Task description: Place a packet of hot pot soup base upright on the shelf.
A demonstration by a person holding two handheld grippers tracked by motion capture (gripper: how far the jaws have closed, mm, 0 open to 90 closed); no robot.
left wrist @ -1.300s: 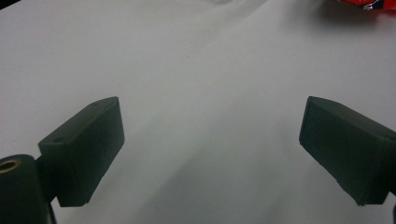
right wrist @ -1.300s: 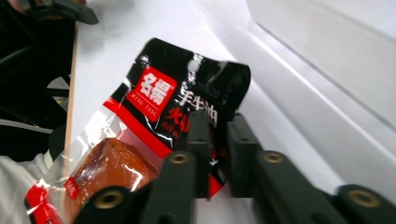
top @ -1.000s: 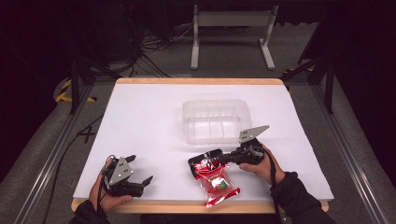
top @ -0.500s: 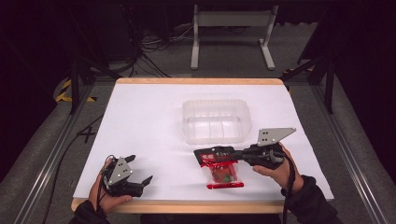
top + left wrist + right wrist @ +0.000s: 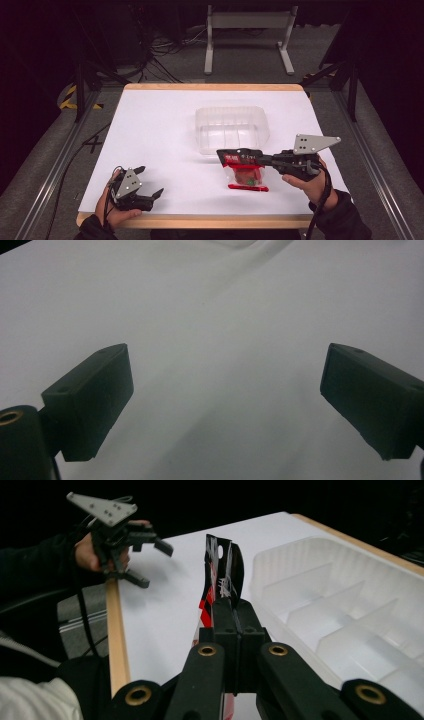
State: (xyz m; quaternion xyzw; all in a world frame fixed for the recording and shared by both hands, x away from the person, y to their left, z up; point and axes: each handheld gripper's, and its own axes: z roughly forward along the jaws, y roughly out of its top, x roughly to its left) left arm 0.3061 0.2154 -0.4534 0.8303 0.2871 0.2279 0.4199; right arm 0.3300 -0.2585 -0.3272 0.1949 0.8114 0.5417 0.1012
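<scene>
High view, table [image 5: 165, 125]: white top with a wooden near edge; broad bare surface across the left and far parts.
Left gripper [image 5: 145, 187]: at the near-left corner, close to the near edge; jaws spread apart with nothing between them, only white surface ahead in the left gripper view.
Left hand [image 5: 111, 210]: low at the table edge, forearm entering from below.
Clear tray [image 5: 231, 129]: centre of the table, divided into compartments, well apart from every edge.
Red packet [image 5: 244, 170]: just near of the tray, hanging above the table.
Right gripper [image 5: 252, 159]: level, pointing left, jaws clamped on the packet's dark top strip.
Right hand [image 5: 309, 181]: near-right, close to the right edge.
</scene>
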